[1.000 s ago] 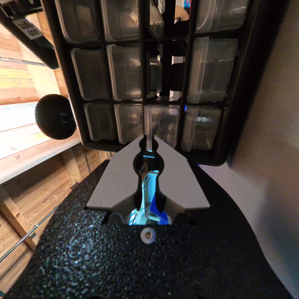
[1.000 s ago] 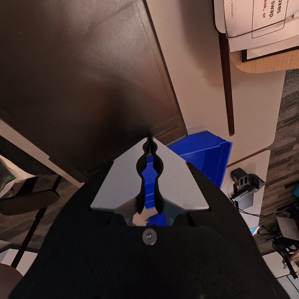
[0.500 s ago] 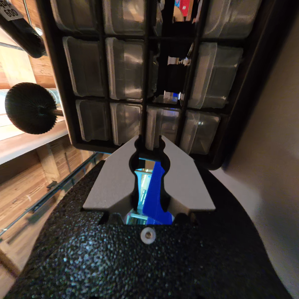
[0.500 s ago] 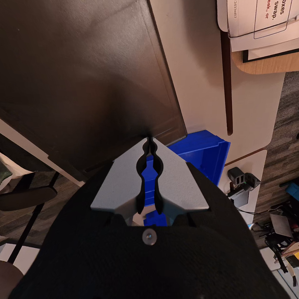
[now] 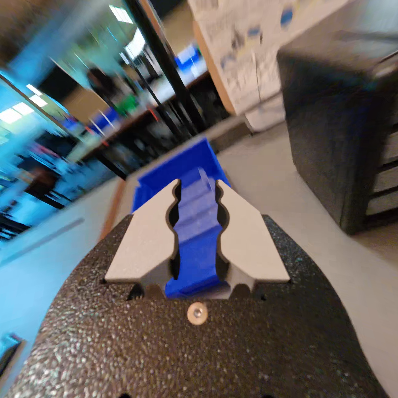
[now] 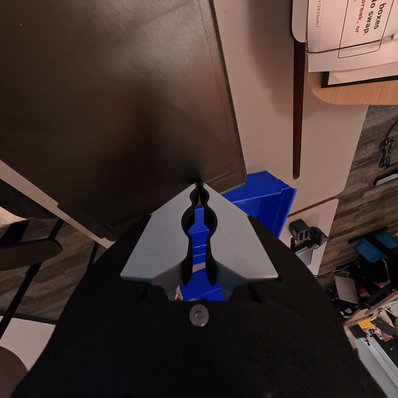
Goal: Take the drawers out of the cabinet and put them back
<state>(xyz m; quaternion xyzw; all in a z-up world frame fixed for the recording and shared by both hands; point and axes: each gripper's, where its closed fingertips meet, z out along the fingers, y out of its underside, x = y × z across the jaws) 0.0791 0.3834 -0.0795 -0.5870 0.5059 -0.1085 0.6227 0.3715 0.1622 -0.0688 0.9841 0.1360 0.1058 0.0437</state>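
The black drawer cabinet [image 6: 112, 97] fills the upper left of the right wrist view, seen from its plain side. My right gripper [image 6: 199, 185] is shut on the cabinet's lower edge. In the blurred left wrist view the cabinet [image 5: 323, 133] stands at the right, with pale drawer fronts [image 5: 385, 178] at the frame edge. My left gripper [image 5: 197, 182] is open and empty, apart from the cabinet, and points at a blue bin [image 5: 183, 163]. Something pale and translucent shows in the bin, too blurred to tell. The blue bin [image 6: 265, 200] also lies just beyond the right gripper.
The pale table [image 5: 269, 193] carries the cabinet and the bin. A cardboard box with papers [image 6: 349, 43] lies at the far right. A small grey charger [image 6: 305, 234] sits at the table edge. A black chair [image 6: 28, 249] stands at the left, and distant desks [image 5: 120, 129] are blurred.
My left gripper let go of a clear drawer's handle in the bottom row, opened, and swung away from the cabinet front towards the blue bin. The right gripper has kept its hold.
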